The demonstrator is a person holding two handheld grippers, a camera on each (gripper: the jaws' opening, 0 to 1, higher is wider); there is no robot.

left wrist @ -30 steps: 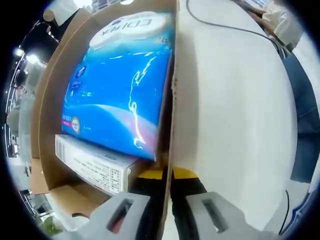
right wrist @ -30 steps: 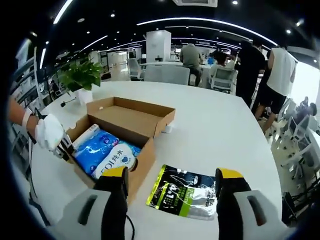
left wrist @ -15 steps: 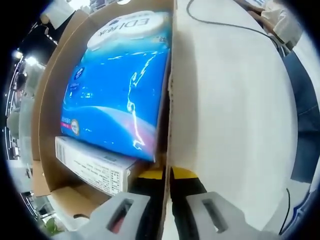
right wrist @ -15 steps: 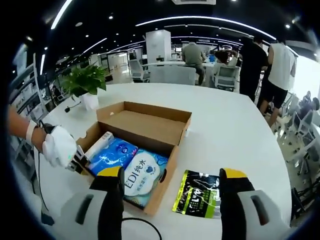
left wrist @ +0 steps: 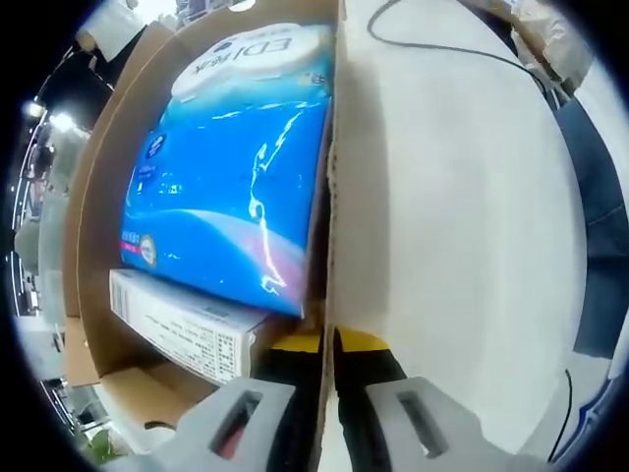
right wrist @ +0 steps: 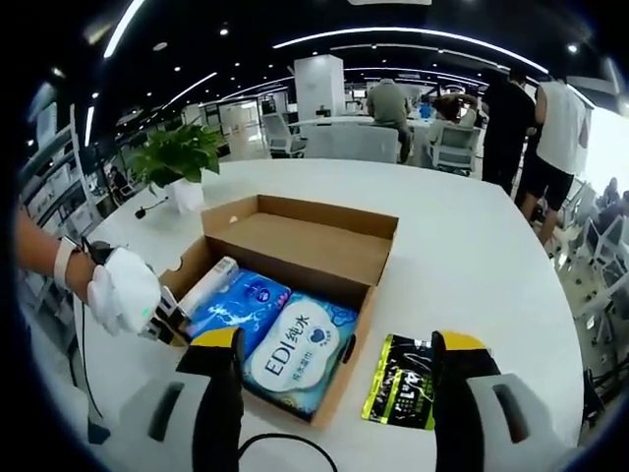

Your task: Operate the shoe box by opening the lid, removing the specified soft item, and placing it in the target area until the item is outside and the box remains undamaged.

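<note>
The left gripper [left wrist: 328, 369] has its jaws pinched on the side wall of the open shoe box [right wrist: 324, 251], with the blue soft pack [left wrist: 231, 177] lying inside, just ahead of that jaw. The right gripper [right wrist: 339, 393] hangs with jaws spread wide; the box sits beyond its left jaw and a black-and-green pouch [right wrist: 403, 382] lies on the white table [right wrist: 462, 246] between them.

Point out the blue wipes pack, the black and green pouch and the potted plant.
blue wipes pack [right wrist: 295, 342]: right gripper view, on its white label.
black and green pouch [right wrist: 405, 383]: right gripper view, middle of its front.
potted plant [right wrist: 177, 157]: right gripper view, on its leaves.
</note>
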